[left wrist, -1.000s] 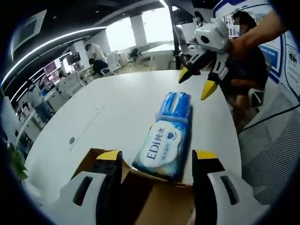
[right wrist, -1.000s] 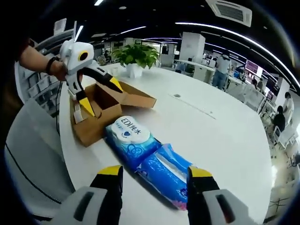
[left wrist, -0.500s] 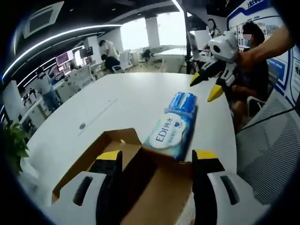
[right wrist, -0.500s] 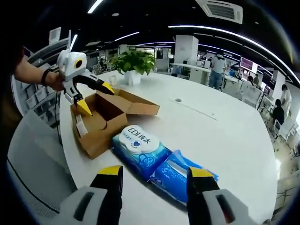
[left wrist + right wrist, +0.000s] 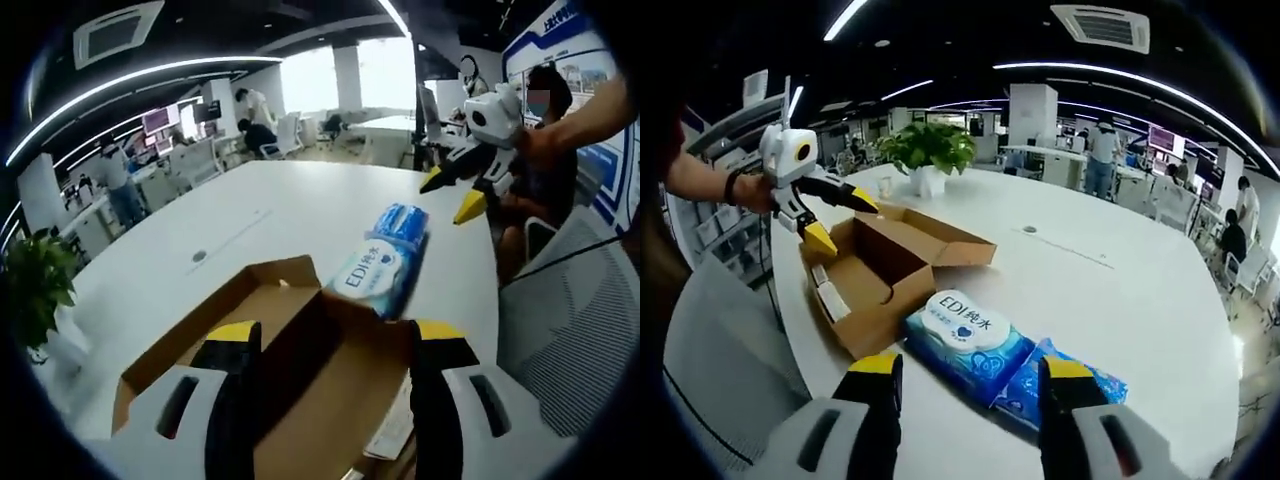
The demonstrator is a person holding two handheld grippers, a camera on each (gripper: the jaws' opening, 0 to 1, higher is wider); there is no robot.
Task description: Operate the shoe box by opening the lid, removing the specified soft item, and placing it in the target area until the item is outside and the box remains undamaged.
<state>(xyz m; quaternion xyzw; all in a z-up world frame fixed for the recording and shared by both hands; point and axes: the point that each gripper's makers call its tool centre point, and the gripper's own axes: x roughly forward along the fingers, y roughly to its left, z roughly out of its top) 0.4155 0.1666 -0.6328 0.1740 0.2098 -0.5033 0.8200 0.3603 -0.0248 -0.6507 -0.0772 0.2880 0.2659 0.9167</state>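
Table: a wide white table (image 5: pixel 1120 290) is seen carrying everything; its far edge is lost among desks and people in the background, which are too small to make out.

Shoe box: a brown cardboard shoe box (image 5: pixel 875 275) stands near the table's edge with its lid (image 5: pixel 940 240) folded back flat. In the left gripper view the box (image 5: pixel 300 370) is cut off at the bottom and partly covered by that gripper's own jaws. A white item (image 5: pixel 832 295) lies against the inner wall; what it is cannot be told.

Wipes pack: the blue soft pack of wipes (image 5: pixel 970 345) lies on the table outside the box, just beside its near wall, its white label printed "EDI". A second blue pack (image 5: pixel 1080 385) lies against it, partly hidden behind the right jaw. In the left gripper view the two (image 5: pixel 385 265) are blurred and run together, so the seam between them cannot be made out.

Left gripper: the left gripper (image 5: pixel 840 220) is held over the box's far end by a hand (image 5: pixel 745 190), jaws spread wide, nothing between them. Its own view shows the same gap (image 5: pixel 330 345).

Right gripper: the right gripper (image 5: pixel 455 195) is held above the table beyond the packs, jaws apart and empty; its own view (image 5: pixel 965 375) shows the yellow tips parted above the packs, whether touching them cannot be told.

Plant: a potted plant (image 5: pixel 930 150) stands beyond the box.
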